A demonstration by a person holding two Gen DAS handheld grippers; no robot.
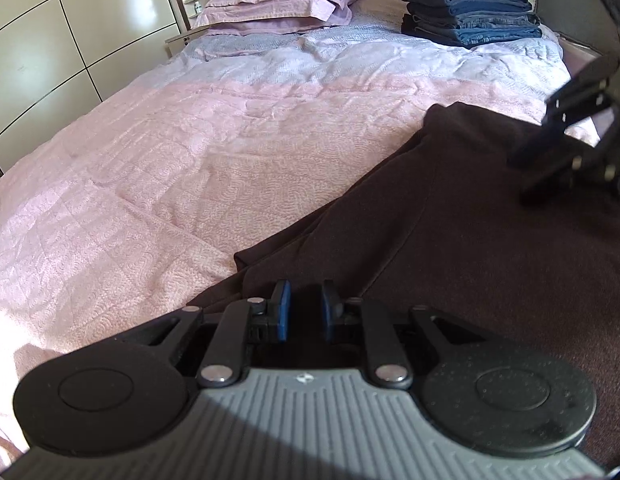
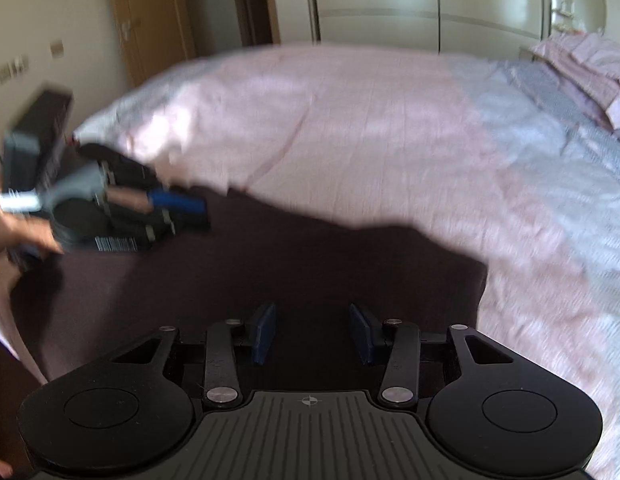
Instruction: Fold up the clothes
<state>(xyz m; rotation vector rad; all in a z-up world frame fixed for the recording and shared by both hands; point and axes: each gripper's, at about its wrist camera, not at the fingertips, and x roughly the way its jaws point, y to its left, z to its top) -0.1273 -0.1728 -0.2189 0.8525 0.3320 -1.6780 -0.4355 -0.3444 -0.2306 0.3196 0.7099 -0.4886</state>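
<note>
Dark brown cloth, a garment (image 1: 470, 232) whose kind I cannot make out, lies spread on the pink quilted bed (image 1: 150, 168) right under and ahead of both tools. The left hand-held gripper (image 1: 305, 312) sits low over the garment's near edge with its blue pads a narrow gap apart; dark fabric shows in that gap, but whether the pads pinch it or only hover over it I cannot tell. The right hand-held gripper (image 2: 313, 330) is released, its pads standing well apart with nothing between them, over the garment's other end; its view is smeared by motion. Far ahead of the left hand-held gripper, toward the pillows (image 1: 294, 0), a stack of folded clothes (image 1: 470, 8) in blues and dark greys stands neat on the bed, so a good share of folded work lies there already. The brown garment itself looks fairly flat, with one straight edge and a corner showing, which would suit either a piece laid out for folding or one part-way folded; it is not yet a compact bundle like those in the stack.
</note>
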